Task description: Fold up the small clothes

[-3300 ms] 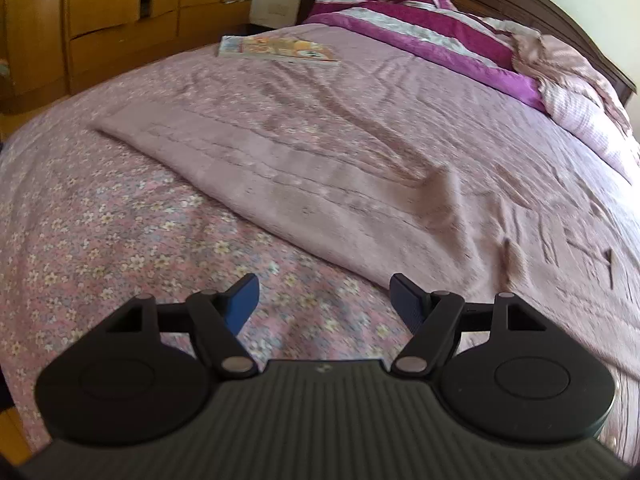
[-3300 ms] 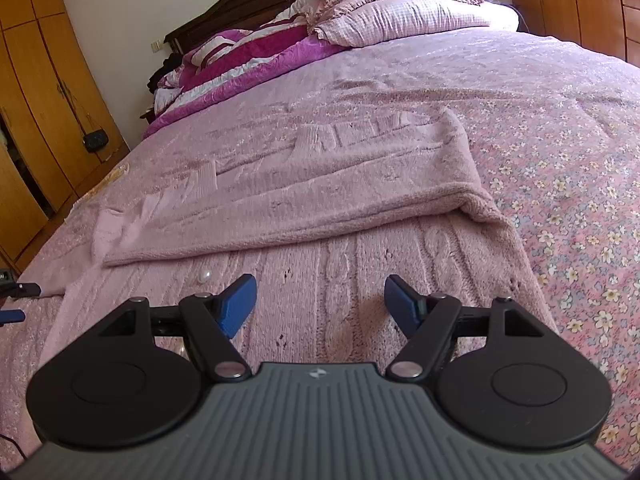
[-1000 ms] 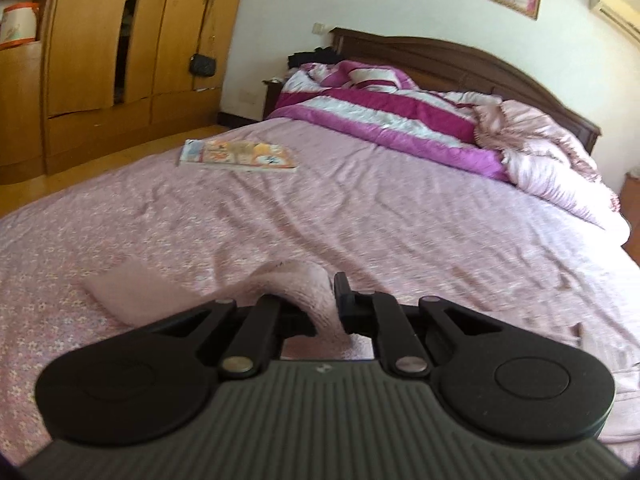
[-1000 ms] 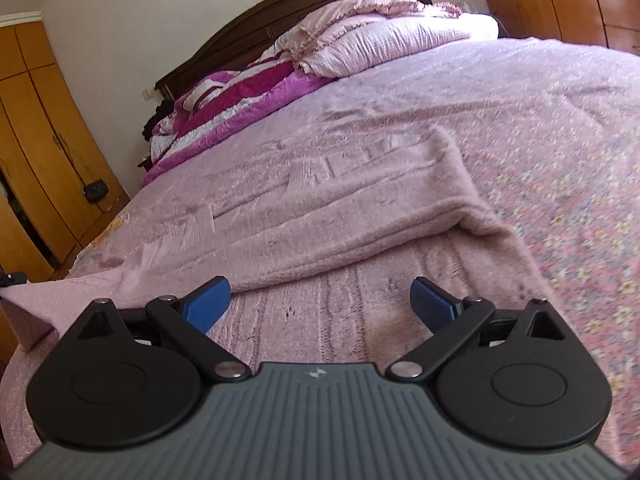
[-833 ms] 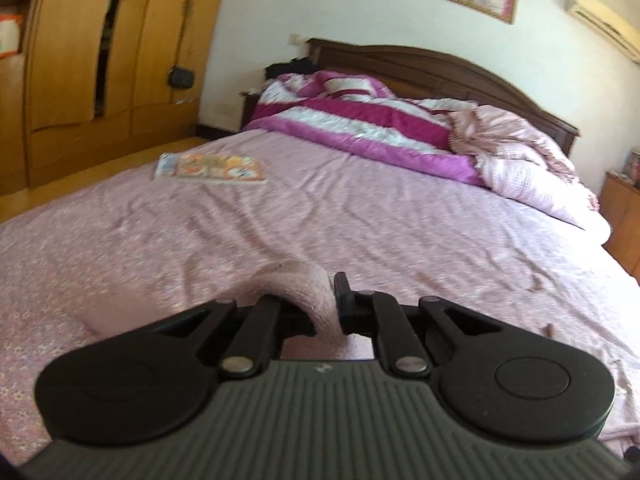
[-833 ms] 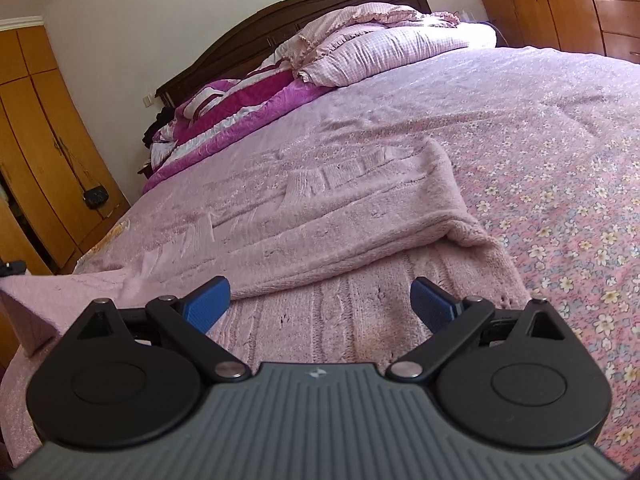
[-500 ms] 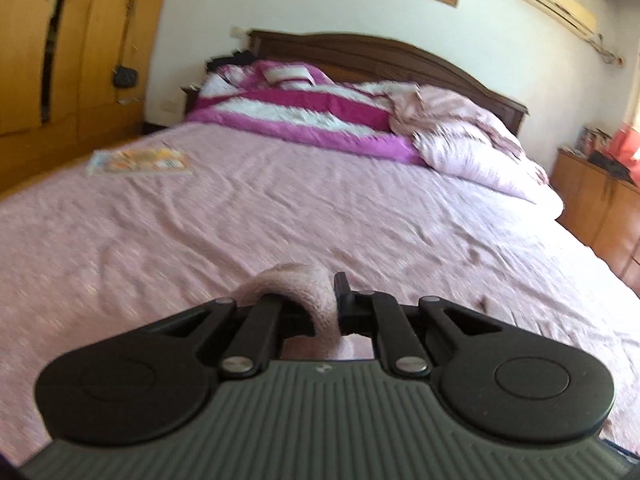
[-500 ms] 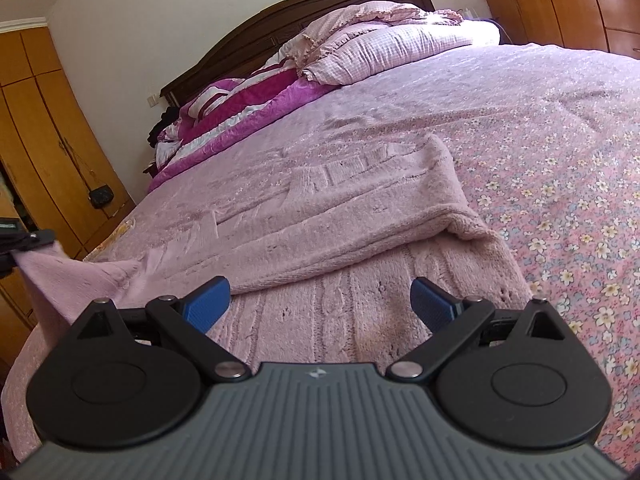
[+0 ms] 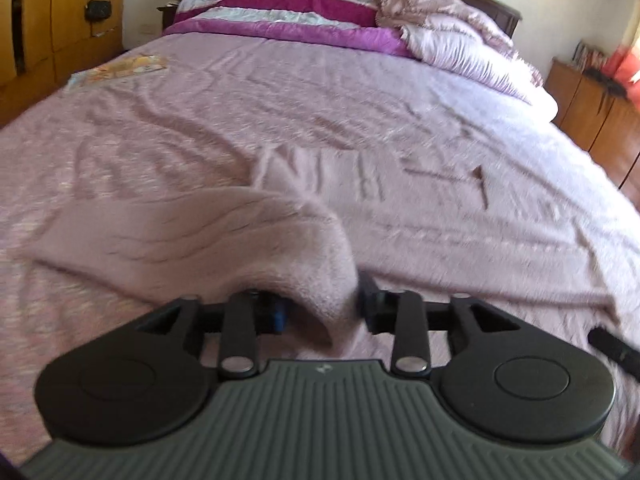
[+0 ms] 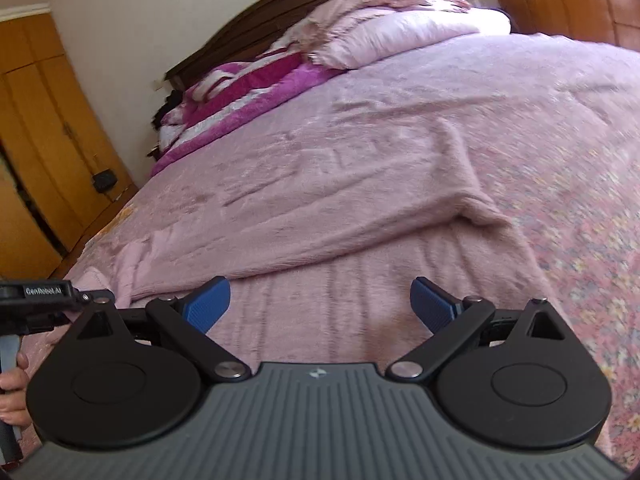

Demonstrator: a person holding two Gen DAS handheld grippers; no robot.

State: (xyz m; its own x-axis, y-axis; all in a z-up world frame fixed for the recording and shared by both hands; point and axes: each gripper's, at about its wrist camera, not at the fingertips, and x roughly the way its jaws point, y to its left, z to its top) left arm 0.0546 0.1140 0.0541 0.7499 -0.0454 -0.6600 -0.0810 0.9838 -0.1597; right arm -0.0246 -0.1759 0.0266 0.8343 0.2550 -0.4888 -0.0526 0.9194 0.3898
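Observation:
A pale pink knit sweater [image 9: 192,236] lies spread on the bed. One part of it is folded over the body and arches up between the fingers of my left gripper [image 9: 322,308]. That gripper's jaws are opening: the blue left pad [image 9: 280,316] stands clear of the cloth, which still hangs between the jaws. In the right wrist view the sweater [image 10: 340,208] shows a folded upper layer. My right gripper [image 10: 320,300] hovers open over its near hem with nothing between the pads. The left tool [image 10: 36,300] and a person's hand [image 10: 12,388] show at the left edge.
The bed has a pink floral sheet [image 10: 580,220]. A magenta striped blanket [image 9: 288,12] and pink pillows [image 9: 460,40] are heaped at the headboard. A thin book [image 9: 120,70] lies far left. A wooden wardrobe [image 9: 48,12] stands left and a dresser [image 9: 592,104] right.
My left gripper carried the pinched cloth across and down over the sweater's body, and its jaws have parted from shut. The right gripper stayed in place, open.

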